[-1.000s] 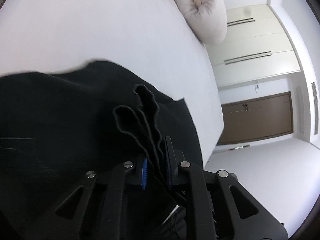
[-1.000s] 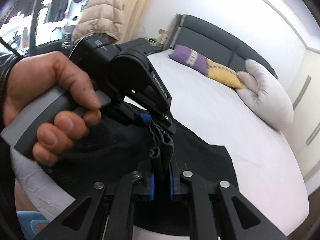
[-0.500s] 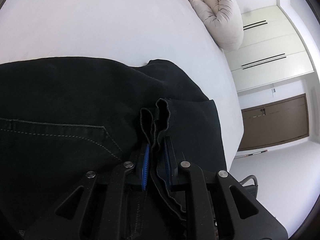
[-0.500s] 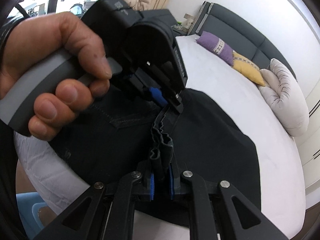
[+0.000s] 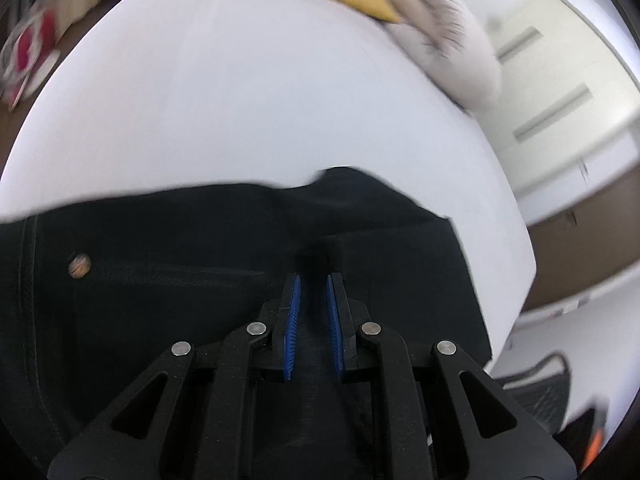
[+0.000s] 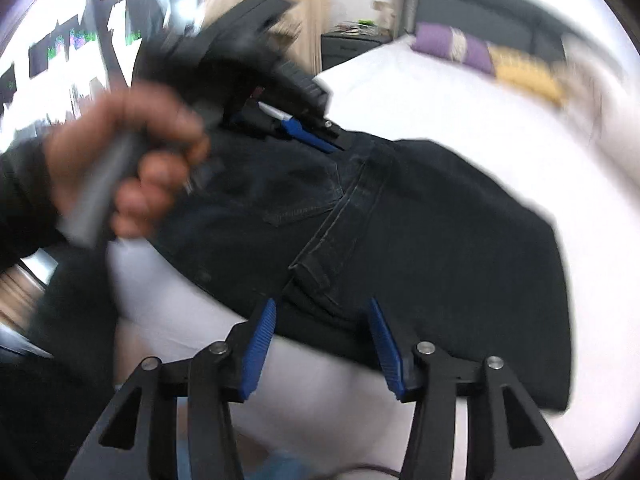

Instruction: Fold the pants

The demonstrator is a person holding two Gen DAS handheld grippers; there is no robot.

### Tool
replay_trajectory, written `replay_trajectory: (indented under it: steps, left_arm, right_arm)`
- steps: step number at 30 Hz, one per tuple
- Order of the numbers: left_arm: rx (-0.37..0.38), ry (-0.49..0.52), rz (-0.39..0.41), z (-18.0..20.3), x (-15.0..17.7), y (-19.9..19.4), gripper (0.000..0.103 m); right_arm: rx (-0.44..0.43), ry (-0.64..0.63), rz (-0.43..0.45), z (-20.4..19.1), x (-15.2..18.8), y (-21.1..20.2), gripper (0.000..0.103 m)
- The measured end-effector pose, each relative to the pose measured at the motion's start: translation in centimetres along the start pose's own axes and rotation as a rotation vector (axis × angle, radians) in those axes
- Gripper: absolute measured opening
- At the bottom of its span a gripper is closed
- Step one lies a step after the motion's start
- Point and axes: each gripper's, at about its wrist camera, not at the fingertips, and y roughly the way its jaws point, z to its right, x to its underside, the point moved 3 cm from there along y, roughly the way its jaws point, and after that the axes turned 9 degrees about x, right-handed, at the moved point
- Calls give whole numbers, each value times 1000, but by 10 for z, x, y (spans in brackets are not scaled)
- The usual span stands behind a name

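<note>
The black pants lie folded on the white bed, near its front edge. In the left wrist view the pants fill the lower half, with a metal button at the left. My left gripper hovers over the fabric with a narrow gap between its blue pads, holding nothing. My right gripper is wide open just in front of the waistband, empty. The left gripper also shows in the right wrist view, held by a hand at the pants' far left edge.
Purple and yellow cushions and a grey pillow lie at the bed's head by a dark headboard. White wardrobe doors and a brown door stand to the right. The bed's front edge is just below the right gripper.
Both grippers have let go of the bunched fabric they were pinching. The pants now lie flat on the bed. The right gripper has opened wide and both have pulled back.
</note>
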Motion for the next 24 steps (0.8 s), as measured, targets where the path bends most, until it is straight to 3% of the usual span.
replay_trajectory:
  steps: [3,7,11,15,18,21,24]
  left_arm:
    - [45,105,-71,27,10,22,13]
    - [-12,189,-187,35,41,67,13]
    - [27,242,-145,30,51,71,13]
    - [60,203,-157,27,47,77,13]
    - [79,183,-158,18,45,74,13]
    - [93,173,-159,-1,48,61,13]
    - [96,171,-155,-5,48,57,13]
  right_arm:
    - [-167,236,-15,72,-12,-11,42]
    - [-308,415,-37,158,-32,6,42]
    - [-423,571,-115,230,-51,60,42]
    - [-449,678,-180,264,-57,112,41]
    - [-469,738,-226,275,-45,141,11]
    - [-522,766,-228,269,-25,138,8]
    - [-528,713,-237,250,0,111,8]
